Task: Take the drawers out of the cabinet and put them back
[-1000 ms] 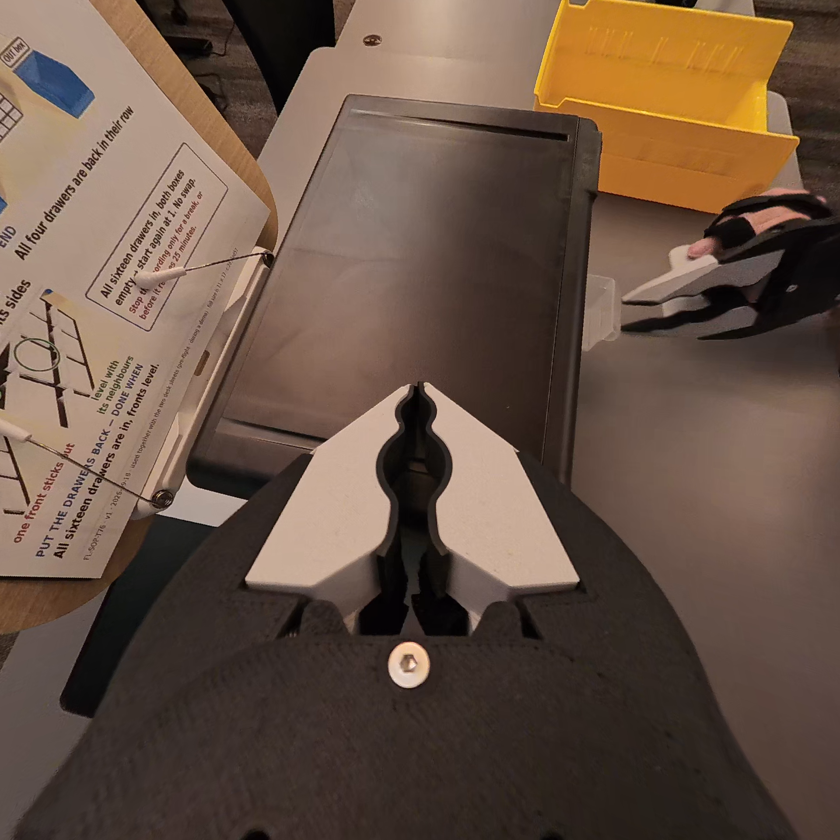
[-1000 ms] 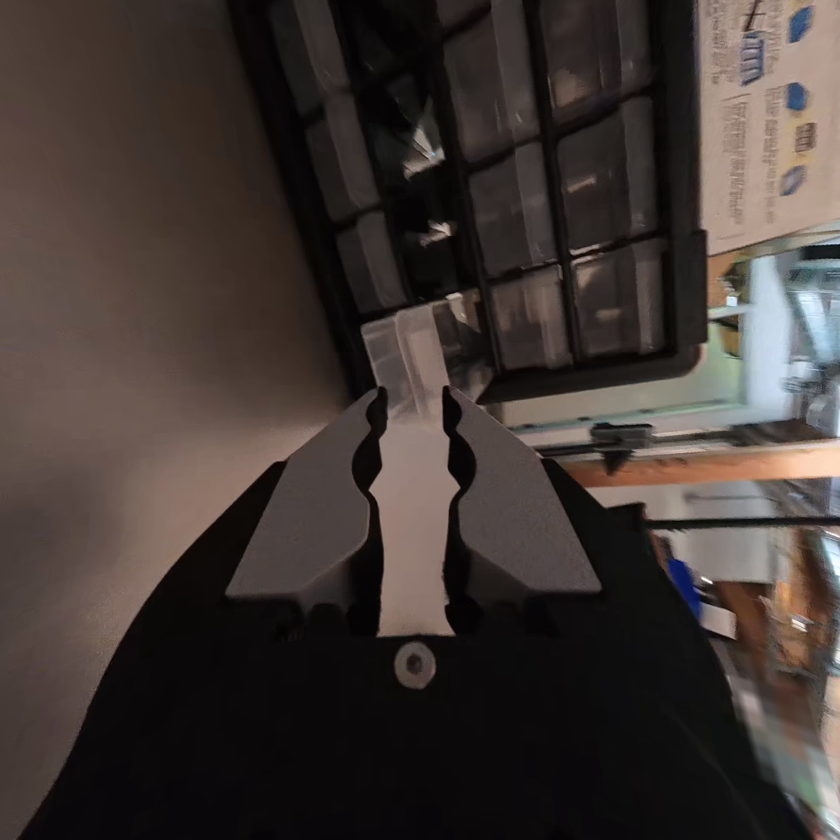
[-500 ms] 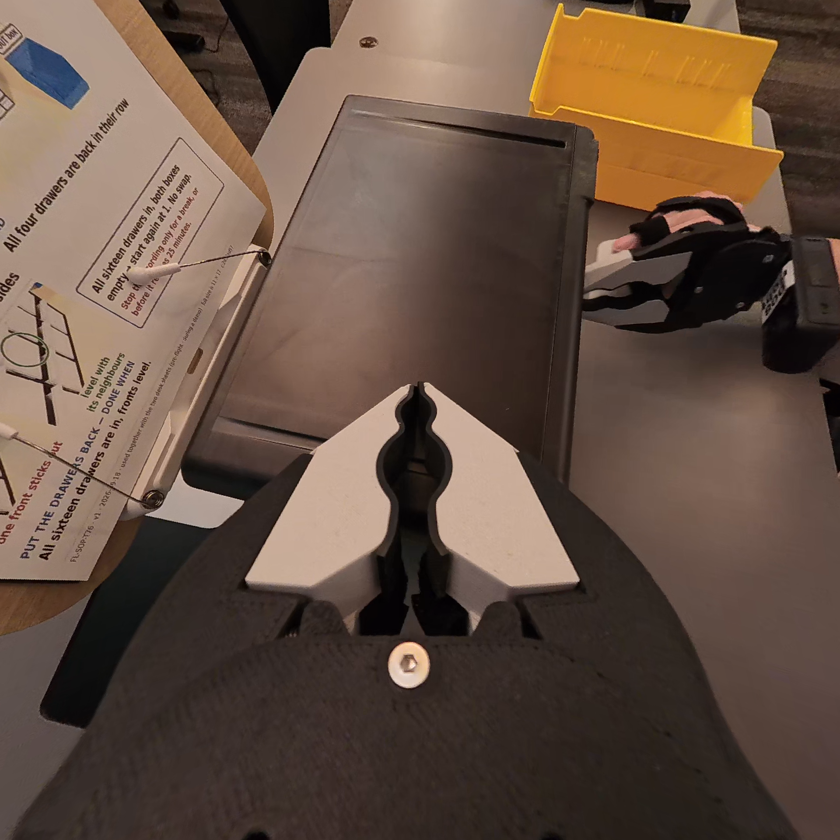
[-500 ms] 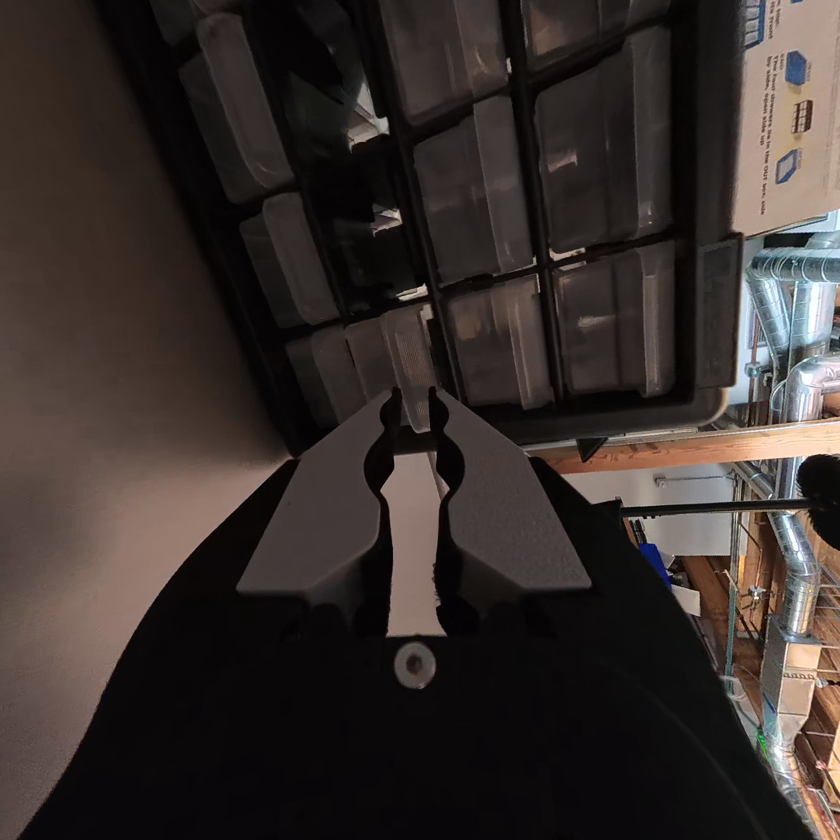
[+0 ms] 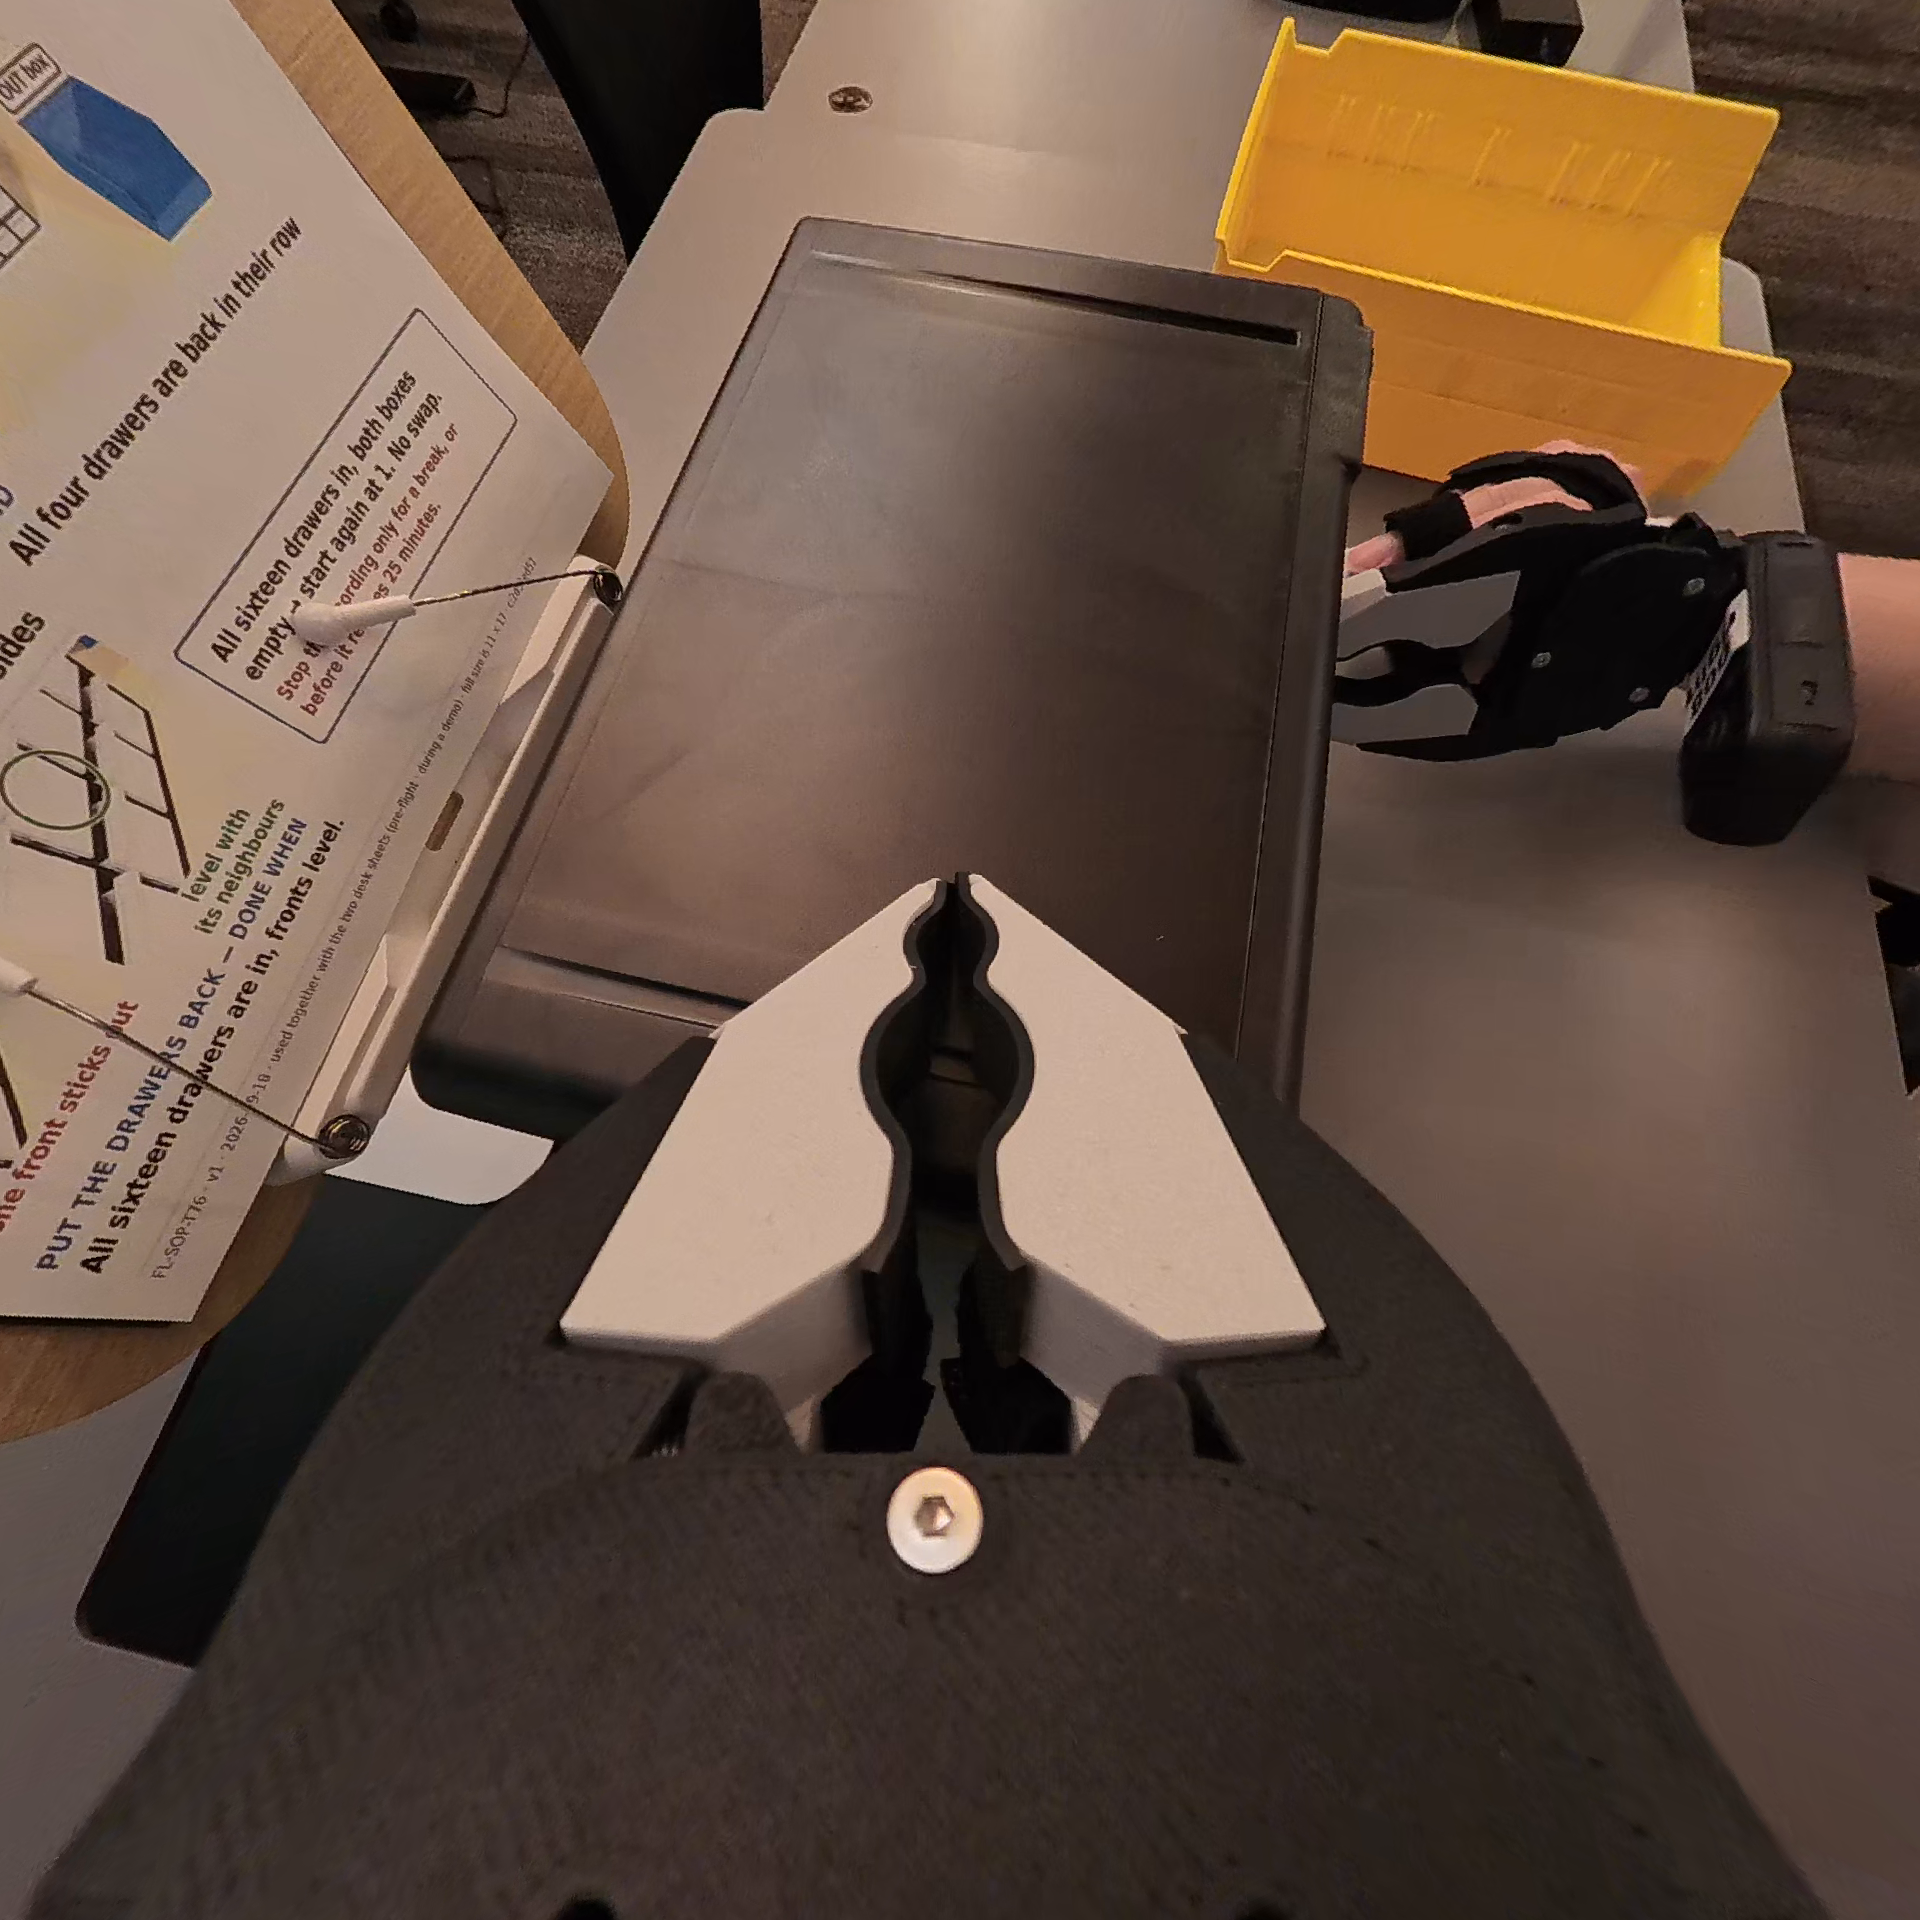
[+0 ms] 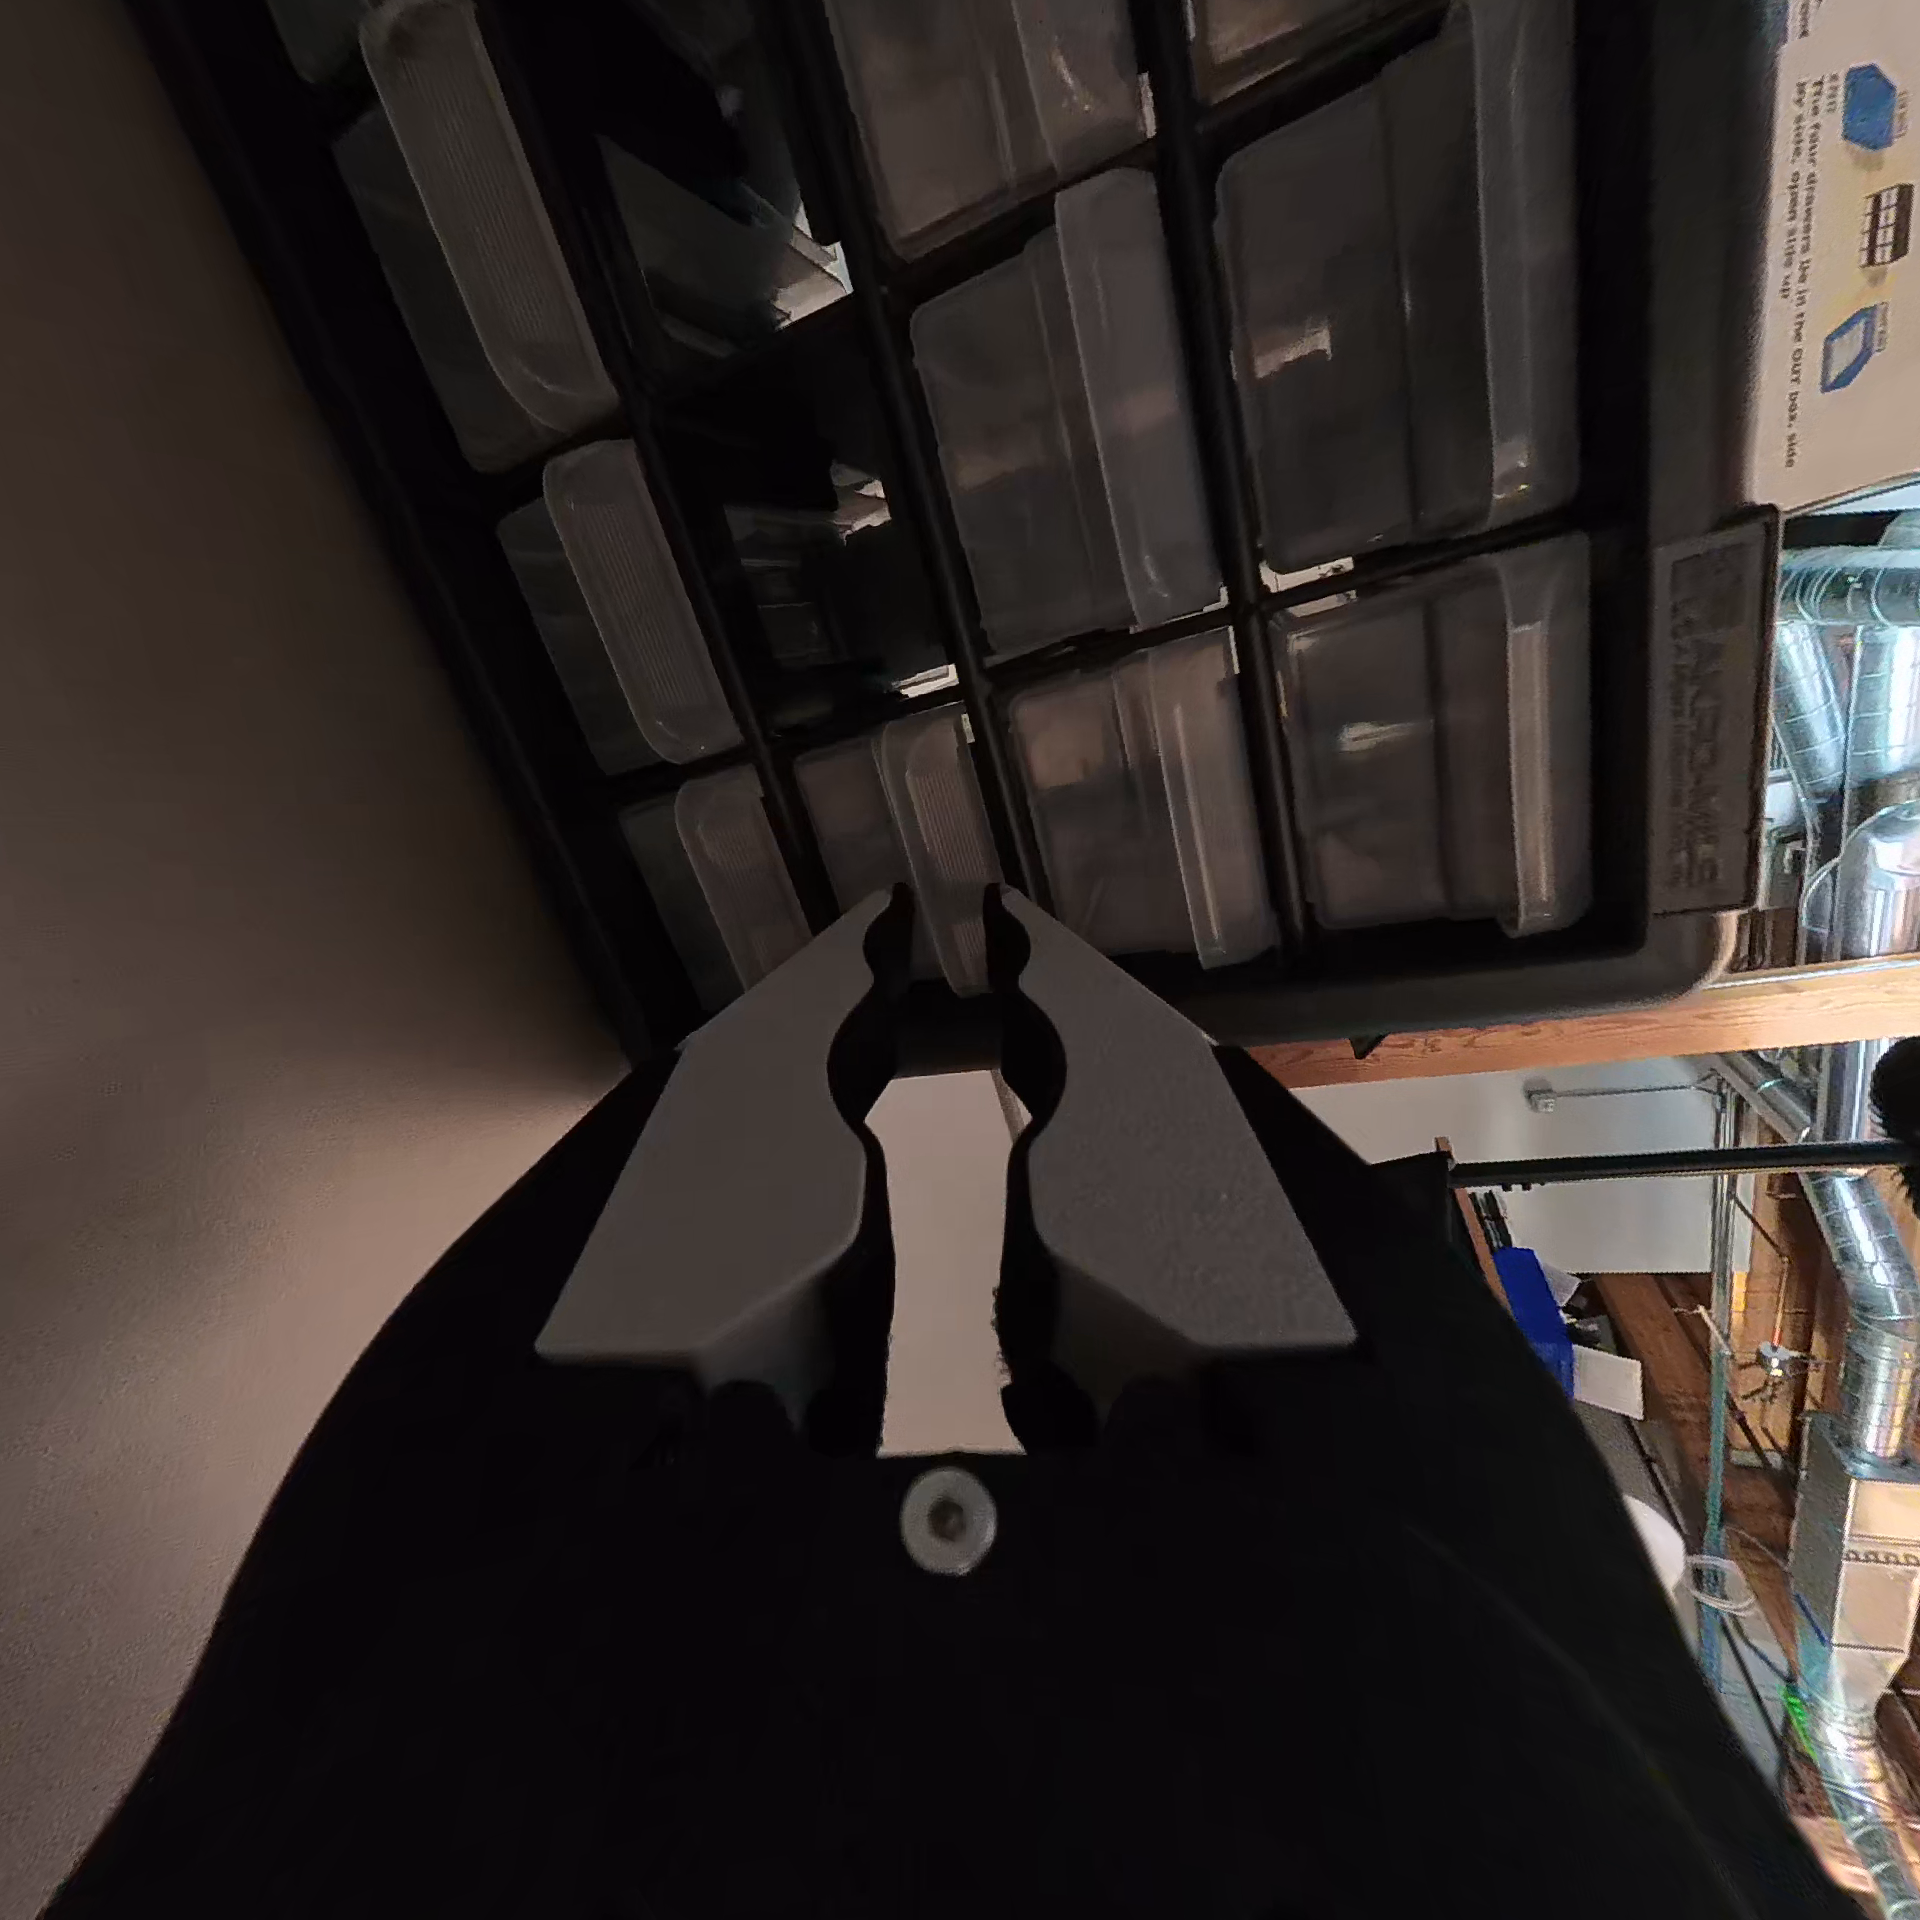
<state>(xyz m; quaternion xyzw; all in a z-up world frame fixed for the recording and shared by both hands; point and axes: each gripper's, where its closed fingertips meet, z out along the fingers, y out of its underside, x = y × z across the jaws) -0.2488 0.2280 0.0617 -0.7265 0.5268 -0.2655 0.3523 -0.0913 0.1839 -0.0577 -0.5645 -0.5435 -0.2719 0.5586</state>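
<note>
The black cabinet [image 5: 935,623] lies under my left gripper [image 5: 951,883], which is shut and empty just above the cabinet's near end. In the right wrist view the cabinet front [image 6: 1704,727] shows rows of clear drawers. My right gripper [image 6: 945,899] is shut on the handle of one clear drawer [image 6: 935,821] in the end row, which sits nearly flush with its neighbours. Two slots [image 6: 810,582] in that drawer's column look dark and empty. The right gripper also shows in the left wrist view [image 5: 1351,665], pressed against the cabinet's front side; the drawer is hidden there.
A yellow bin [image 5: 1507,260] stands on the grey table [image 5: 1558,1247] beyond the right gripper. An instruction sheet on a wooden board [image 5: 208,623] leans at the cabinet's left side. A gloved hand [image 5: 1507,499] holds the right gripper. One gripper's finger ends stand about 20 cm off the other's.
The right gripper has moved toward the cabinet, and the clear drawer it holds has gone from sticking out to nearly flush. The left gripper has stayed shut and almost still.
</note>
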